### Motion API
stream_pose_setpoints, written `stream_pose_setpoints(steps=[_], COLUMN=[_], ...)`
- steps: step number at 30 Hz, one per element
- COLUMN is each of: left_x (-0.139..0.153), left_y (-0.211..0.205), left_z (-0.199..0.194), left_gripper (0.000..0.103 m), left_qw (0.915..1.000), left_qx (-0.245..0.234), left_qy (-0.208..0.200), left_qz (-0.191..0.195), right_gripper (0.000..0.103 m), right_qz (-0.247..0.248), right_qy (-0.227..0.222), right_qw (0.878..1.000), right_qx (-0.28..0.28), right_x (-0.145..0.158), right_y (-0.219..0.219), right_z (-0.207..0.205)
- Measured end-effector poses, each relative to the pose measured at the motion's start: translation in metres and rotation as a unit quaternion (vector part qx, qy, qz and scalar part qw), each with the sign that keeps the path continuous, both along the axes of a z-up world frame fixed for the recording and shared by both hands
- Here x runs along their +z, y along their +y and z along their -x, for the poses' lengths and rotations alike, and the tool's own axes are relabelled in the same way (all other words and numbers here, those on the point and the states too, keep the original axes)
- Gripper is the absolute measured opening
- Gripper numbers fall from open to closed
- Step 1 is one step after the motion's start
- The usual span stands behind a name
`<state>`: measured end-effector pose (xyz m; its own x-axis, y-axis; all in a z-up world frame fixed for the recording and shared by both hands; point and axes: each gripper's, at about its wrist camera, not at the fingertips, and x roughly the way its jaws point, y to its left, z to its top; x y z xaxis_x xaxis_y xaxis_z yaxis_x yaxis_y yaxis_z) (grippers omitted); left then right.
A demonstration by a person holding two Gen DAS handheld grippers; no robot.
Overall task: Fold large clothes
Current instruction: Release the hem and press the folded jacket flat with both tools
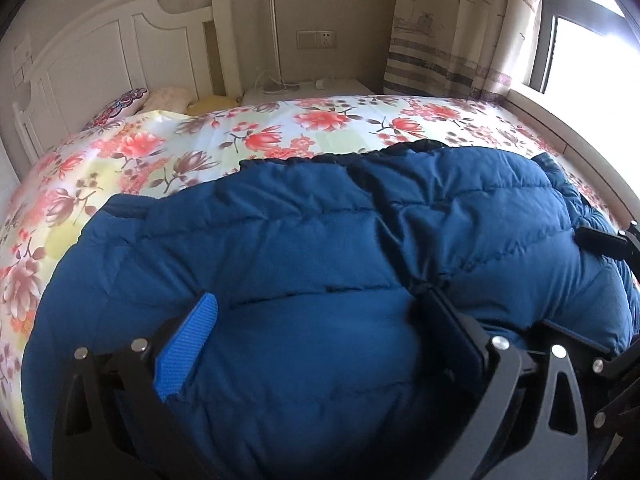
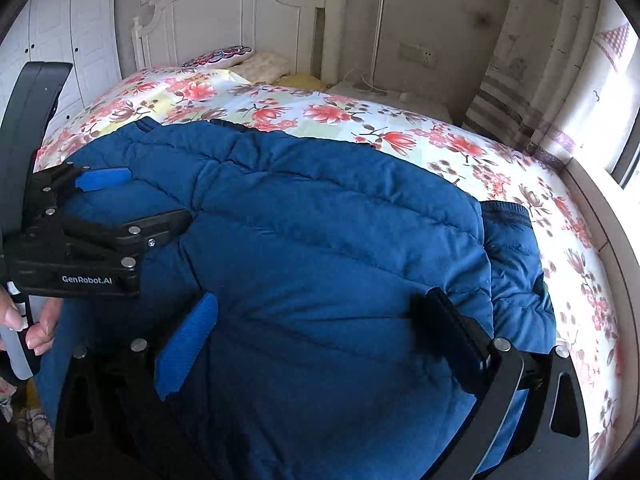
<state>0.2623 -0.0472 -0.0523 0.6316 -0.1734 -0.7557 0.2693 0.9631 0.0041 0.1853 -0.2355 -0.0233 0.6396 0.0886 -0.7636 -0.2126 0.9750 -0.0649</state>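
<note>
Both jaws wide open, nothing gripped. Jacket (image 1: 320, 280) lies directly below left gripper (image 1: 316, 328) and right gripper (image 2: 316, 328), long axis crosswise.

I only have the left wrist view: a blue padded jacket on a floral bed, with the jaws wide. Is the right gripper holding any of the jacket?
Observer: No. The right gripper stands wide open above the jacket, with nothing pinched.
Operator: Is whoever holds the left gripper in view?
Observer: Only a hand, at the picture's left edge, below the open left gripper.
Operator: Is there anything past the bed's far left?
Observer: White wardrobe doors, beside the headboard.
</note>
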Motion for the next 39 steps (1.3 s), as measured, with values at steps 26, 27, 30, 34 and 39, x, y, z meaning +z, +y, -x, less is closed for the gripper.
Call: stream_pose_setpoints(steps=[26,27,30,34,39], left_x=[0.047,0.049,0.041,-0.002,-0.004], left_y=[0.103,0.090,0.041,0.011,0.019], left_z=[0.094,0.098,0.109,0.106,0.101], left_gripper=[0.100,0.100,0.101,0.101,0.101], left_qw=[0.9895,0.9912,0.9960,0.9939,0.9970], left_qx=[0.119,0.100,0.034,0.020,0.007], left_qy=[-0.079,-0.082,-0.081,-0.081,-0.058], left_qz=[0.026,0.023,-0.015,-0.071,-0.050], right_gripper=[0.098,0.098,0.098,0.099,0.098], right_qz=[-0.045,-0.043,-0.011,0.044,0.022], right_qy=[-0.071,-0.073,-0.059,-0.074,-0.061], right_qw=[0.996,0.996,0.996,0.993,0.994], right_qx=[-0.025,-0.010,0.063,0.086,0.089], right_x=[0.026,0.027,0.017,-0.010,-0.009], right_y=[-0.037,-0.027,0.022,0.040,0.024], right_z=[0.087,0.090,0.091,0.090,0.087])
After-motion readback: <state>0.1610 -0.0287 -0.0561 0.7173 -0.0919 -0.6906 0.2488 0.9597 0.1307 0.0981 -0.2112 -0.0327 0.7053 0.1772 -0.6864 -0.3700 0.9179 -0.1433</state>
